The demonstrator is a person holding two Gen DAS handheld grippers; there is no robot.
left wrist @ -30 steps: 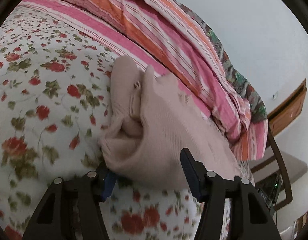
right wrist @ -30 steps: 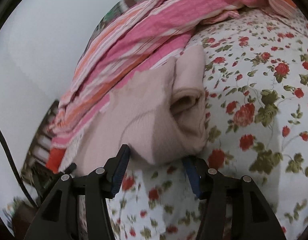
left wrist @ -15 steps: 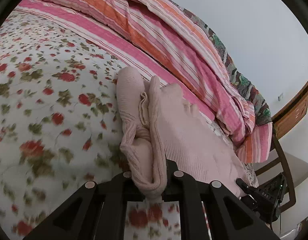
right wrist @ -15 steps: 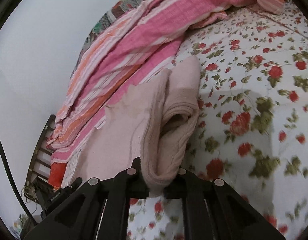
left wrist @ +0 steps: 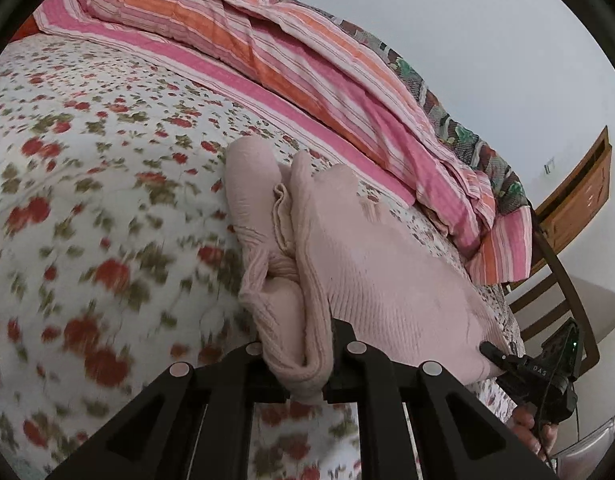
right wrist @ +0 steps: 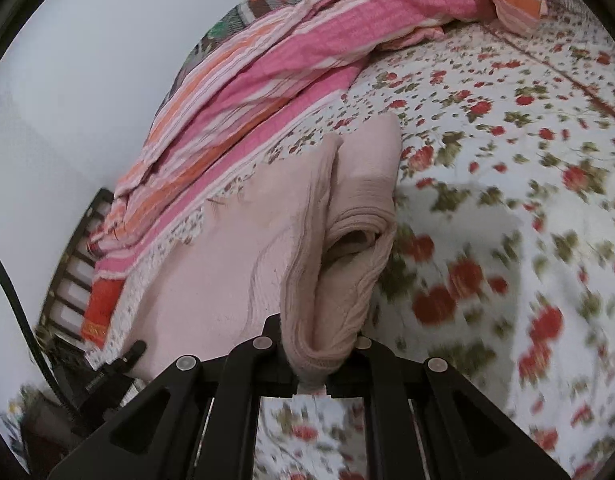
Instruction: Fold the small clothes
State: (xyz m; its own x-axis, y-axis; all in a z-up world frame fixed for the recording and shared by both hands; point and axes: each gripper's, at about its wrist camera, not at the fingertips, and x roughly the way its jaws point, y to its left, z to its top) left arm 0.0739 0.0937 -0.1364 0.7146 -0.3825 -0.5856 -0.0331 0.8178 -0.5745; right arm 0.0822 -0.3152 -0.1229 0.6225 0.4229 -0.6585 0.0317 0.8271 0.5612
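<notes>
- The pink knit garment point(left wrist: 371, 280) lies on the floral bedspread point(left wrist: 87, 168), its near edge lifted off the bed and bunched into thick folds.
- The left gripper point(left wrist: 297, 364) is clamped on one bunched corner of that near edge; ribbed layers bulge out between its black fingers point(left wrist: 359, 356).
- The right gripper point(right wrist: 317, 354) is pinched onto the other corner in the same way, with a rolled fold of knit standing up just ahead of its jaws.
- Between the two grips the garment stretches in a smooth sheet; in the left wrist view the right gripper's tip point(left wrist: 495, 354) bites into the far corner, with part of a hand point(left wrist: 527, 428) below it.
- The far end of the garment rests on the bedspread, close to a pink and orange striped blanket point(left wrist: 307, 60) heaped along the wall side of the bed.
- A wooden chair point(left wrist: 559, 292) stands beyond the bed's edge.
- The near bedspread is blurred, so whether the lifted folds are fully clear of it is hard to tell.
</notes>
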